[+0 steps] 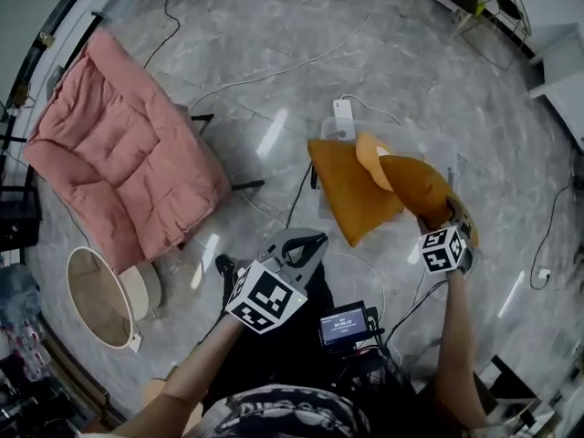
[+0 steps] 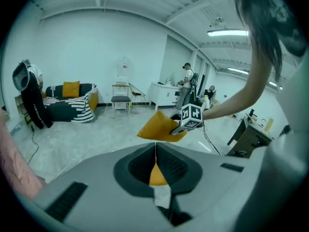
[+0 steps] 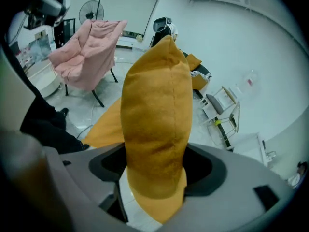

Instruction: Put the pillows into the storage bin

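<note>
Right gripper (image 1: 444,224) is clamped on the pillow (image 1: 358,192), its jaws spread wide round a thick fold of the orange fabric near one end, so the rest hangs and flops away from it. I take it the pillow is gripped by an end so one hand can carry it and drop it long-ways into the bin (image 1: 408,140). That is the clear box on the floor, just beyond and partly under the pillow in the head view. The pillow is in the air over or beside the bin, not yet inside. Left gripper (image 1: 303,246) is closed on itself, its jaws meeting in a thin line with apparently nothing held. It hangs low in front of the person, well apart from the pillow. Probably it is kept out of the way, since one grip is enough for a soft, light load.

Most of the bin is hard to make out: it is see-through and the pillow covers its middle, so I cannot tell whether it has a lid on or anything in it. A small orange wedge shows low between the left jaws in the left gripper view; whether it belongs to the gripper or is seen through the gap is unclear. The right gripper's pads are buried in fabric. A second pillow (image 2: 71,88) sits on the striped sofa (image 2: 79,108) far off, small in the picture
</note>
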The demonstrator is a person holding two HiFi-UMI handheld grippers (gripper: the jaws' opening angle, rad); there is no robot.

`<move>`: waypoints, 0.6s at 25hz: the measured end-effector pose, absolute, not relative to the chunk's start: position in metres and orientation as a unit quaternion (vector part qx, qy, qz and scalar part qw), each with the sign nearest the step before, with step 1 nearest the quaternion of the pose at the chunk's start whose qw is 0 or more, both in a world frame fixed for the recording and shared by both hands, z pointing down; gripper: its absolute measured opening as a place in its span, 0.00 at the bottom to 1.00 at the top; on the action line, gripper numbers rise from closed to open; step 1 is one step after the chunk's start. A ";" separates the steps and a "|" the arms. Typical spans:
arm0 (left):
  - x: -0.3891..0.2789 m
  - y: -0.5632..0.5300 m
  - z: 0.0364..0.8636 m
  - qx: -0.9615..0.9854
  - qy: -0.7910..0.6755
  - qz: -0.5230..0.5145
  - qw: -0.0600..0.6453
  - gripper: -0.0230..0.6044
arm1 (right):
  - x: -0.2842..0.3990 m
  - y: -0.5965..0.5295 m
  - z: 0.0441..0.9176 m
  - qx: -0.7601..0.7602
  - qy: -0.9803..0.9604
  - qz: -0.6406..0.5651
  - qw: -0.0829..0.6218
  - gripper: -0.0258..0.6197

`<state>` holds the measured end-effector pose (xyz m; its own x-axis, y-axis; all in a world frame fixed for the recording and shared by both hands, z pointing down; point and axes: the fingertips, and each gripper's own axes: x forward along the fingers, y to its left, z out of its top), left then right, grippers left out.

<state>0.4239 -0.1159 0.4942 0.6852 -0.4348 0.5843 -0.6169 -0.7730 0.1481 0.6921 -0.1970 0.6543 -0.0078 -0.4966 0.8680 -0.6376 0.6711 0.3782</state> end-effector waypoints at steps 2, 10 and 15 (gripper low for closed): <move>0.440 -0.119 0.502 0.906 -0.274 0.275 0.170 0.06 | 0.709 -0.195 0.682 0.394 -0.697 0.053 0.596 0.58; 0.470 -0.124 0.564 0.904 -0.229 0.311 0.183 0.06 | 0.739 -0.176 0.805 0.376 -0.674 0.099 0.628 0.59; 0.470 -0.126 0.595 0.900 -0.217 0.325 0.193 0.06 | 0.755 -0.145 0.875 0.331 -0.634 0.123 0.688 0.60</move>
<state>0.4696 -0.1262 0.5952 0.6942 -0.2655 0.6690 -0.5160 -0.8316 0.2054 0.7552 -0.1451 0.8746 0.1647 -0.2505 0.9540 -0.5892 0.7507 0.2988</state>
